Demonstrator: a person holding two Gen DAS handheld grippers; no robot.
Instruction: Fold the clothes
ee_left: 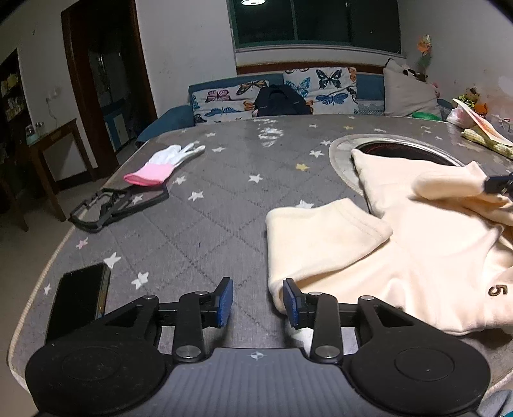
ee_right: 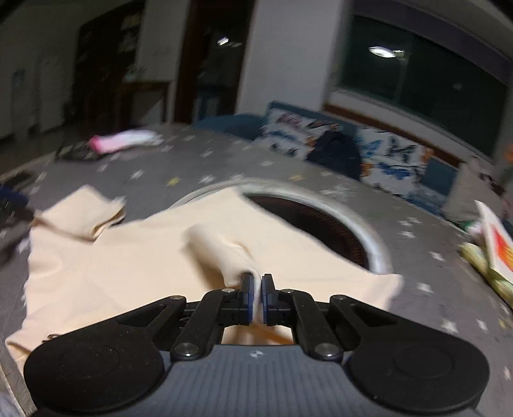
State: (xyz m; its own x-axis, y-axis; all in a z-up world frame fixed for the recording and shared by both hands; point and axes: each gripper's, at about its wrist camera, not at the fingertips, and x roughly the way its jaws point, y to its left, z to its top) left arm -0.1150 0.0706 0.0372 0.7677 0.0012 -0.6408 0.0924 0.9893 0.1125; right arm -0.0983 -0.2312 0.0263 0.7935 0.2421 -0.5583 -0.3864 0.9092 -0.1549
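- Cream garment (ee_left: 416, 243) lies spread on the grey starred desk (ee_left: 208, 208), one edge over a round opening (ee_right: 320, 218).
- Right gripper (ee_right: 256, 298) has its fingers clamped on a sleeve.
- Left gripper (ee_left: 258, 301) sits spread wide beside the other sleeve's cuff, holding nothing.
- Risk: pulling one-handed could drag cloth into the opening.

White plaster walls (ee_left: 186, 41) fill the upper frame. At top centre a dark green-framed window (ee_left: 315, 22) reflects a round ceiling lamp (ee_left: 253, 2). Below it runs a blue sofa with butterfly-print cushions (ee_left: 320, 88). At upper left stands a dark brown wooden door frame (ee_left: 105, 80), and a small brown wooden side table (ee_left: 53, 150) sits at left.
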